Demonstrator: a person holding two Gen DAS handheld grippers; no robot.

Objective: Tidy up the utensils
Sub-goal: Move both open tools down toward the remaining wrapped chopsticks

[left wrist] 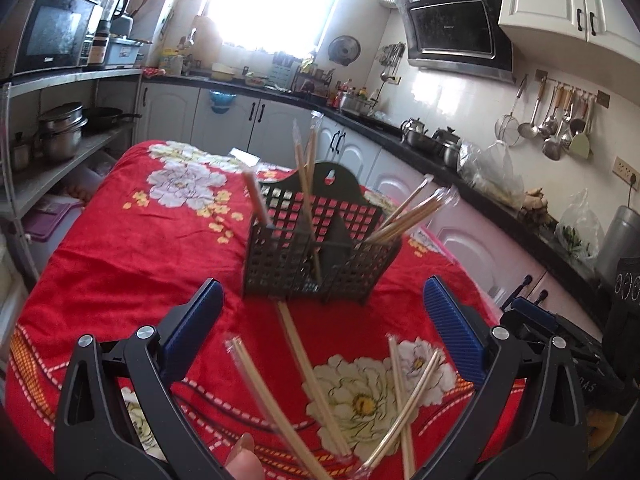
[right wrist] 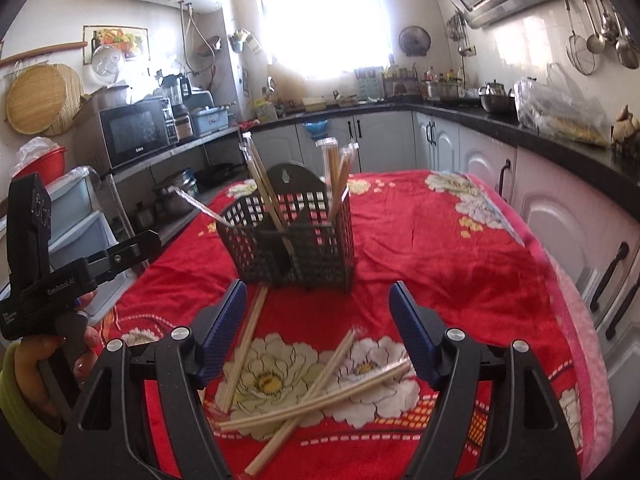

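Blue ribbed pads are standing wide apart on both grippers, with nothing between them. The right gripper point(right wrist: 318, 332) is hovering over the loose chopsticks point(right wrist: 316, 388), its jaws spread and clamping nothing; those pale wooden sticks, some in clear plastic sleeves, are lying crossed on the cloth just below and between its fingers. The left gripper point(left wrist: 322, 320) is likewise gaping over the same scatter of chopsticks point(left wrist: 320, 396), touching none of them as far as the view shows. In the right wrist view the left gripper's black body point(right wrist: 60, 276) is showing at the left edge, gripped by a hand point(right wrist: 44, 356) in a yellow-green sleeve.

Ahead of both grippers a dark plastic utensil basket point(left wrist: 316, 252) is standing upright on the table, its walls a grid of square holes, its back rising to a curved peak with a hanging hole, and dividers splitting it into compartments. Several wrapped chopsticks are already leaning out of it at different angles: one bundle to the right, a pair near the middle, one to the left. One long stick is lying on the cloth with its far end just beside the basket's foot.

A red plush tablecloth point(right wrist: 440, 248) with large white and yellow flowers is covering the table. Behind it, grey cabinet doors and a black countertop point(left wrist: 400, 132) are running round the kitchen.
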